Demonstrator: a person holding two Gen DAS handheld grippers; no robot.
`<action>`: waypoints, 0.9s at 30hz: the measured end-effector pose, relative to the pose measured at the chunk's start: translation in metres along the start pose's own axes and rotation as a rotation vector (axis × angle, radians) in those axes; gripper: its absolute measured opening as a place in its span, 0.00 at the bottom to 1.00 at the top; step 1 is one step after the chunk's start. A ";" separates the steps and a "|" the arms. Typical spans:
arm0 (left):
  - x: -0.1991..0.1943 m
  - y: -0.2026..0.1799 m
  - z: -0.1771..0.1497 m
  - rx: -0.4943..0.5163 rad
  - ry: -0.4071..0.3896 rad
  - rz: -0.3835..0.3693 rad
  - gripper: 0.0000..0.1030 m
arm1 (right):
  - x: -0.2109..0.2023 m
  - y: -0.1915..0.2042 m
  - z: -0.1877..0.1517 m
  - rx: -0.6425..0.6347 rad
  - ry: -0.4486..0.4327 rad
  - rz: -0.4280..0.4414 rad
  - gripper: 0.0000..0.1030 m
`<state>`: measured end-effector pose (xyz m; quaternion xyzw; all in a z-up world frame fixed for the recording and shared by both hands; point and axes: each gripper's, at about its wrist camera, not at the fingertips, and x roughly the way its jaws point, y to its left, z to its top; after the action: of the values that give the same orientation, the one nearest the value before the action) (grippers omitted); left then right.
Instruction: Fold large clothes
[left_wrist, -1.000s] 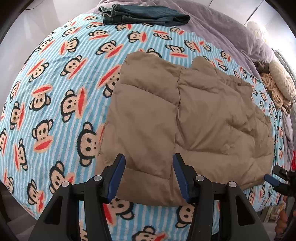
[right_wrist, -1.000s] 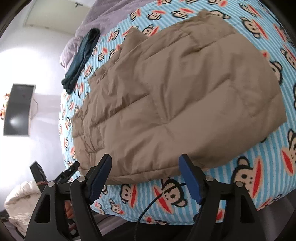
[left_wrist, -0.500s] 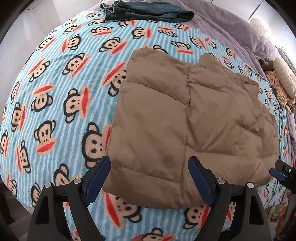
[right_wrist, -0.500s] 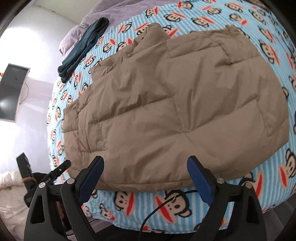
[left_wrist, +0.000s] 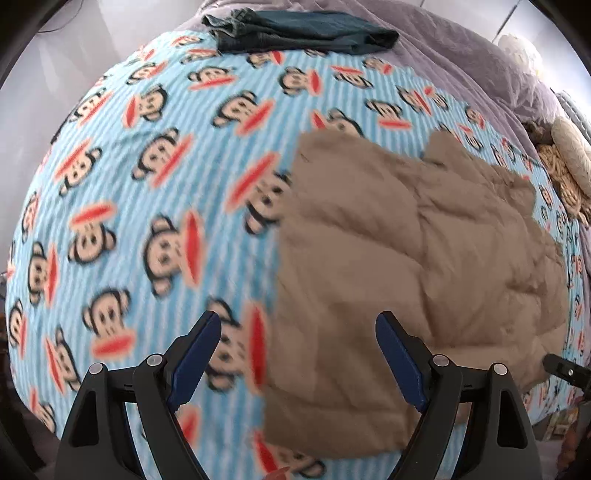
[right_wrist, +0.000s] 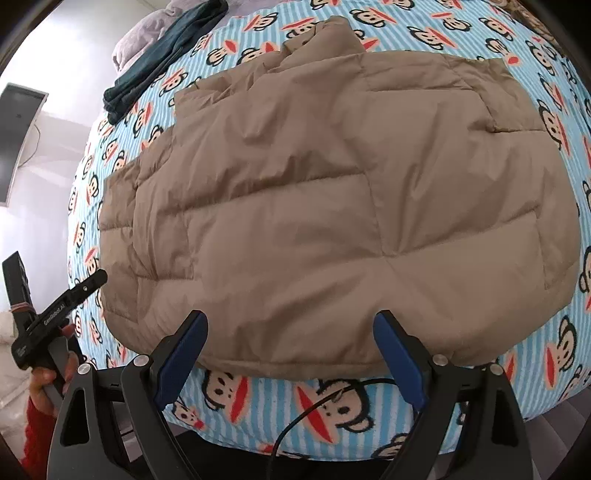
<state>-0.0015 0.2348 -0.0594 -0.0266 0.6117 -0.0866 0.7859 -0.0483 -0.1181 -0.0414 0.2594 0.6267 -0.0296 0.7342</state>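
A tan quilted puffer jacket (left_wrist: 406, 258) lies flat on a bed covered by a blue striped monkey-print blanket (left_wrist: 147, 184). My left gripper (left_wrist: 298, 332) is open above the jacket's near left corner; the jacket's left edge runs between its jaws and nothing is gripped. In the right wrist view the jacket (right_wrist: 314, 203) fills the middle. My right gripper (right_wrist: 290, 325) hangs open over its near hem, with no fabric pinched. The left gripper (right_wrist: 55, 314) also shows there at the far left, held by a hand with a red sleeve.
Folded dark jeans (left_wrist: 295, 31) lie at the far end of the bed beside a grey-purple duvet (left_wrist: 461, 55). Knitted and plush items (left_wrist: 569, 158) sit at the right. A black cable (right_wrist: 314, 406) hangs over the near bed edge. A dark screen (right_wrist: 18, 140) hangs on the wall.
Both grippers' jaws have spread wider. The left gripper has slid left, from over the jacket's hem to its left corner. The right gripper has rolled and shifted along the near hem.
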 end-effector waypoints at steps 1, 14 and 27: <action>0.002 0.008 0.007 -0.015 0.000 -0.027 0.84 | -0.001 0.000 0.002 0.003 0.001 0.001 0.90; 0.040 0.036 0.024 -0.087 0.105 -0.313 0.84 | 0.005 0.007 0.026 0.023 -0.023 0.030 0.63; 0.106 0.020 0.034 -0.026 0.283 -0.565 0.84 | 0.023 0.020 0.061 -0.028 -0.036 -0.002 0.28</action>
<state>0.0582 0.2343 -0.1554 -0.1932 0.6843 -0.2966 0.6375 0.0194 -0.1200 -0.0517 0.2481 0.6141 -0.0261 0.7487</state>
